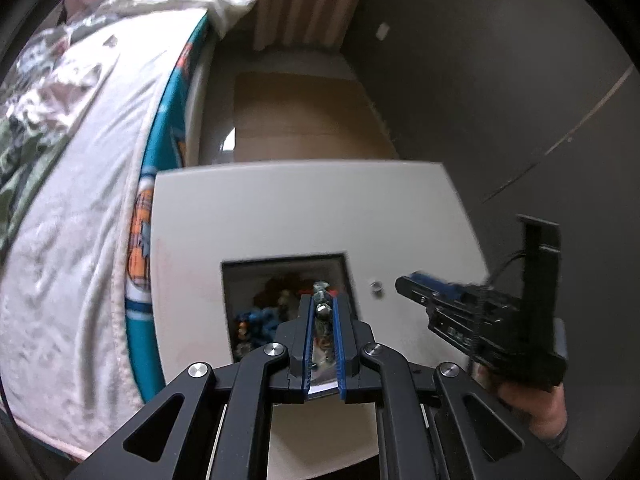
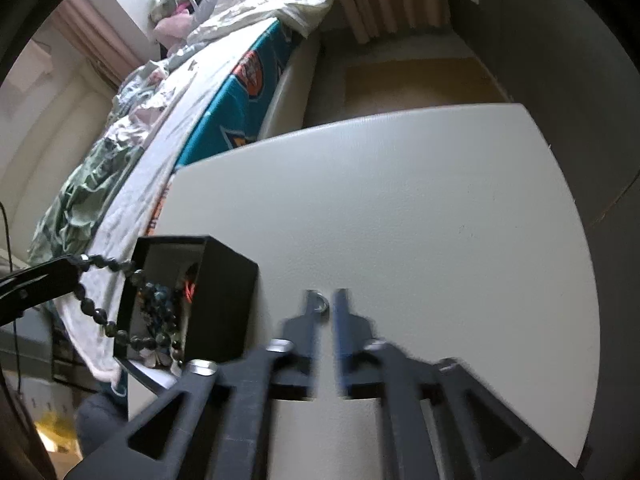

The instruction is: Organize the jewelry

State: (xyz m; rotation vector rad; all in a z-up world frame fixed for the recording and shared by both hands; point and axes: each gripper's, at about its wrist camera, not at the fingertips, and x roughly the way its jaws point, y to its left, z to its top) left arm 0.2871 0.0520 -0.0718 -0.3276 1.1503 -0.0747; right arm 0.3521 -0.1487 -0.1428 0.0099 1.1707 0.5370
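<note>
1. A bed (image 1: 80, 208) with a pale blanket and a teal patterned sheet runs along the left side of the desk (image 1: 280, 216), which is white and mostly bare.
2. A black box (image 2: 224, 300) stands open near the desk's left edge. Beaded jewelry in blue, orange and dark tones lies heaped inside it.
3. The left gripper (image 1: 323, 300) hangs over the box's opening, pointing steeply down. Its blue-padded fingers stand narrow, clamped on a beaded bracelet (image 2: 96, 312).
4. In the right wrist view that bracelet, of dark glossy beads, drapes from the left gripper's tip over the box's near wall, its lower part trailing into the box.
5. The right gripper (image 2: 324, 304) is low over the desk to the right of the box, blurred, its jaws partly apart and gripping nothing.
6. A small silver ring (image 2: 320, 303) lies on the desk between the right gripper's fingertips; whether either finger touches it is unclear. In the left wrist view the ring sits just right of the box.
</note>
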